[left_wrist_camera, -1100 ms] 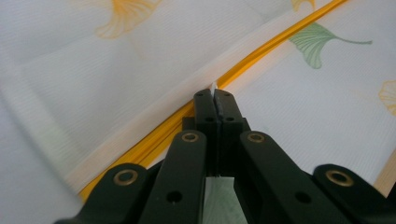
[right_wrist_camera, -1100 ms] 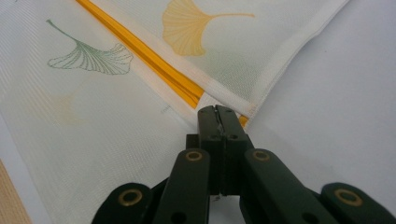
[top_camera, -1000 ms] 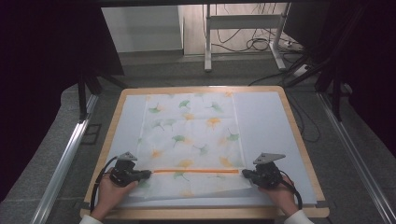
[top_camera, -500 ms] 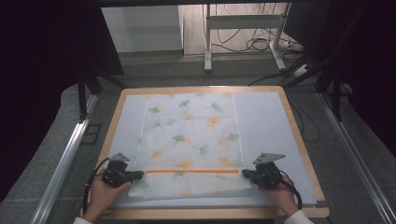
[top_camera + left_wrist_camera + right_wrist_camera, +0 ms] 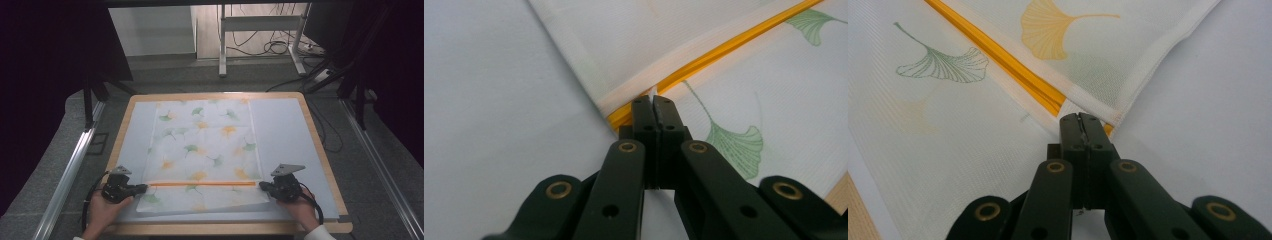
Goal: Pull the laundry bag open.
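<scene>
A white cloth (image 5: 205, 145) printed with green and orange ginkgo leaves lies flat on the pale mat. An orange band (image 5: 202, 184) runs across it near the front edge. My left gripper (image 5: 142, 188) is at the band's left end, jaws closed, with a sliver of white cloth (image 5: 724, 60) pinched at the tips of the left gripper (image 5: 653, 101). At the band's right end my right gripper (image 5: 262, 186) is also closed. In the right gripper view, the right gripper (image 5: 1080, 120) bites the hemmed corner of the cloth (image 5: 1083, 55), with the orange band (image 5: 1013, 70) beside it.
The mat (image 5: 285, 130) lies on a wooden-rimmed table (image 5: 320, 145). Metal rails (image 5: 70, 170) run along both sides of the table. A stand (image 5: 260, 25) and cables sit on the floor beyond the far edge. A hand holds each gripper at the near edge.
My left gripper and hand have shifted a little to the left along the cloth's front fold. The right gripper has stayed put.
</scene>
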A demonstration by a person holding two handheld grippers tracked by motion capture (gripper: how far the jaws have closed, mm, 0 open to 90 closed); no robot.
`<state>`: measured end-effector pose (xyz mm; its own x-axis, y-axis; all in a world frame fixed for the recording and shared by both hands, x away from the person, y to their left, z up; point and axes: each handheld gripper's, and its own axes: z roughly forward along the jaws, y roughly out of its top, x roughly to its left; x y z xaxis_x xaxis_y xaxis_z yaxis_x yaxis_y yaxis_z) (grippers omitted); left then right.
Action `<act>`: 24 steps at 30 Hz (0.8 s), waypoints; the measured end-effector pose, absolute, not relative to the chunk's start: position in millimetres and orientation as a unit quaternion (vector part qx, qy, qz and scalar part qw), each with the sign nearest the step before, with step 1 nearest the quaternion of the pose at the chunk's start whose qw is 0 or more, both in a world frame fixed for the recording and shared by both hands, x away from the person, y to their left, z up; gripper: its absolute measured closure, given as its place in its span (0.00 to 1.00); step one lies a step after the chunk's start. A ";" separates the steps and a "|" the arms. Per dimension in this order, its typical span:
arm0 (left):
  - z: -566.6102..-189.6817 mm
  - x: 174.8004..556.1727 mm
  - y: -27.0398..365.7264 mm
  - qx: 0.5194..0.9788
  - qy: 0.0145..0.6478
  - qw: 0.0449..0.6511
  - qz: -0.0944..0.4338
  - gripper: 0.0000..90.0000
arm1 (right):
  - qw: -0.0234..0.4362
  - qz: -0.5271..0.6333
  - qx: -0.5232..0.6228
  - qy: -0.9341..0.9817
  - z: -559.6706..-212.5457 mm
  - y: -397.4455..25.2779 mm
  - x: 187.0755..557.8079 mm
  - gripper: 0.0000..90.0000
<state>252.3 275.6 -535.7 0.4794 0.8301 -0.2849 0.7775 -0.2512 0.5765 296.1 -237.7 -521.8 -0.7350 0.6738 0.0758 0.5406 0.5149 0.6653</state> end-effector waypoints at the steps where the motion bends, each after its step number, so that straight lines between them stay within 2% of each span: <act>1: -535.4 252.0 276.4 0.790 0.509 0.340 0.038 1.00 | 0.096 0.345 0.351 0.865 -521.8 -237.6 296.0 1.00; 16: -536.4 247.9 282.2 0.787 0.514 0.339 0.040 1.00 | 0.097 0.343 0.352 0.865 -521.5 -236.8 295.3 1.00; 19: -535.4 244.7 288.1 0.788 0.527 0.307 0.083 1.00 | 0.097 0.342 0.354 0.865 -521.4 -236.8 295.1 1.00; 22: -541.1 241.1 307.7 0.768 0.538 0.344 0.050 1.00 | 0.097 0.343 0.352 0.866 -521.6 -237.3 295.6 1.00; 24: -541.1 239.7 306.7 0.770 0.535 0.343 0.055 1.00 | 0.095 0.342 0.352 0.866 -521.4 -237.4 295.7 1.00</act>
<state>239.7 306.7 -541.1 0.4214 0.8620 -0.2818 0.7862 -0.1924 0.5872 295.7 -237.4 -521.4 -0.7338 0.6751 0.0758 0.5443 0.5176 0.6601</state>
